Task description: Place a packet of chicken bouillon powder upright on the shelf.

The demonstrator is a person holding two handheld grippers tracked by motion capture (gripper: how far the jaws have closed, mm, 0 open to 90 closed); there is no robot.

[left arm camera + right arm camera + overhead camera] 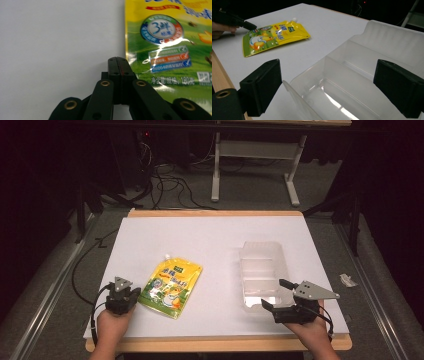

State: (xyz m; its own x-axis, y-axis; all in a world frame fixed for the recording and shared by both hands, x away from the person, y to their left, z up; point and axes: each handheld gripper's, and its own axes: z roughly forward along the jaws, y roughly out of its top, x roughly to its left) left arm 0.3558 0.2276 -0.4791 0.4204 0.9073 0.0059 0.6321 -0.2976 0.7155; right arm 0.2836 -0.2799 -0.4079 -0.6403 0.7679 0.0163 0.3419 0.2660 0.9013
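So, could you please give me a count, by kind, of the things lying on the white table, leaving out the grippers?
Yellow spouted pouch: 1
Clear plastic divided bin: 1
Total: 2

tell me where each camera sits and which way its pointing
High view: above the person's side, looking forward and down at the white table; both hands, left gripper, right gripper.
Left gripper view: along shut jaws beside the yellow spout pouch.
Right gripper view: along open jaws at the clear divided bin.
All share the pouch.
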